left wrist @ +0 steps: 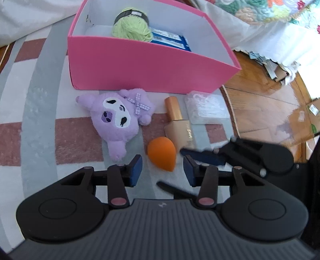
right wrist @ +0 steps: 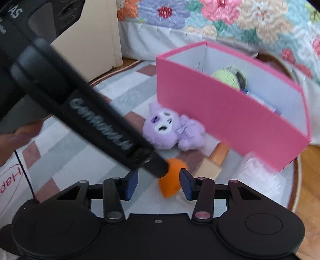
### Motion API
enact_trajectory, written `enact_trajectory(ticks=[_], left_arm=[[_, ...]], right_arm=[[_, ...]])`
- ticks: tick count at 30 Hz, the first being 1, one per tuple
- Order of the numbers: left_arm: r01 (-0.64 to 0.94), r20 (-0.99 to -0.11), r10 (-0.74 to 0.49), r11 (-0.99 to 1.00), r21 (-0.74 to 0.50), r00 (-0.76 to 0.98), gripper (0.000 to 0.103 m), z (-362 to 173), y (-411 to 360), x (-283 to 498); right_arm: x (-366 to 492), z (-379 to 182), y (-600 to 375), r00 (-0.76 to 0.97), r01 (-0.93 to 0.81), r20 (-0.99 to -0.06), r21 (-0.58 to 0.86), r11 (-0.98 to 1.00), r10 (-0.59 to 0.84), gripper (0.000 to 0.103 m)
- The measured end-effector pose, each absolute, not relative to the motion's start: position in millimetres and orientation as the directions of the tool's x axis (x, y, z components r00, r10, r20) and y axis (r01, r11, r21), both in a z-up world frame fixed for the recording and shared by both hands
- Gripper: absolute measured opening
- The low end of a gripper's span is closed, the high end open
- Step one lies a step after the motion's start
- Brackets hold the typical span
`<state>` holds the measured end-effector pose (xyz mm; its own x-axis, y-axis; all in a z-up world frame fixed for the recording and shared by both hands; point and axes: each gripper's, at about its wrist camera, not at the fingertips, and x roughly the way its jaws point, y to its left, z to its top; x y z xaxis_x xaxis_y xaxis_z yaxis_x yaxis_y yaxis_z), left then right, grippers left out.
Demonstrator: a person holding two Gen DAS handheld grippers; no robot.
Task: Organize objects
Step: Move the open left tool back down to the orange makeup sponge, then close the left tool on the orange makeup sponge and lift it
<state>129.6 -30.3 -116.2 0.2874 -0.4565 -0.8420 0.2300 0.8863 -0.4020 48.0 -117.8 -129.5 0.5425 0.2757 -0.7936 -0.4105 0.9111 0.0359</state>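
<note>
An orange makeup sponge (left wrist: 162, 154) lies on the striped rug, just ahead of my open left gripper (left wrist: 163, 169). My right gripper (right wrist: 159, 183) is open too, with the sponge (right wrist: 172, 186) between and just past its blue pads; it shows at the right in the left wrist view (left wrist: 202, 157). A purple plush toy (left wrist: 118, 118) lies left of the sponge. A gold-capped beige bottle (left wrist: 179, 124) and a clear plastic packet (left wrist: 206, 107) lie to the right. The pink box (left wrist: 148, 66) behind holds green yarn (left wrist: 131, 30) and a blue package (left wrist: 170, 40).
The left gripper's black body (right wrist: 80, 100) crosses the right wrist view diagonally. A bed with a floral quilt (right wrist: 220, 18) stands behind the box. Wooden floor (left wrist: 260, 104) lies right of the rug, with cardboard scraps there.
</note>
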Motion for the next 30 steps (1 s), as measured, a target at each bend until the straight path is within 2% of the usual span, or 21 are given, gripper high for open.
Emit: enact_trajectory(ticks=[14, 23, 26, 28, 30], left_arm=[[0.181, -0.831, -0.452, 0.892, -0.414, 0.325, 0.044, -139.3, -25.6, 141.6], [0.193, -0.809, -0.49, 0.872, -0.45, 0.324, 0.044, -144.8, -34.6, 146.7], [0.176, -0.8, -0.519, 0.854, -0.489, 0.301, 0.037, -151.6, -35.7, 149.1], [0.162, -0.793, -0.531, 0.847, -0.507, 0.298, 0.035, -154.6, -34.9, 147.1], [0.156, -0.785, -0.538, 0.842, -0.516, 0.307, 0.035, -155.9, -32.2, 144.0]], right_arm=[[47.0, -139.5, -124.3, 0.522, -0.334, -0.806, 0.108, 0.936, 0.279, 0.048], [44.4, -146.2, -120.3, 0.524, -0.306, -0.831, 0.021, 0.952, 0.186, 0.047], [48.9, -147.0, -127.5, 0.527, -0.284, -0.826, 0.054, 0.957, 0.203, 0.047], [54.0, -147.4, -132.6, 0.529, -0.263, -0.817, 0.098, 0.96, 0.228, 0.045], [57.4, -148.0, -133.2, 0.538, -0.259, -0.813, 0.092, 0.961, 0.223, 0.036]])
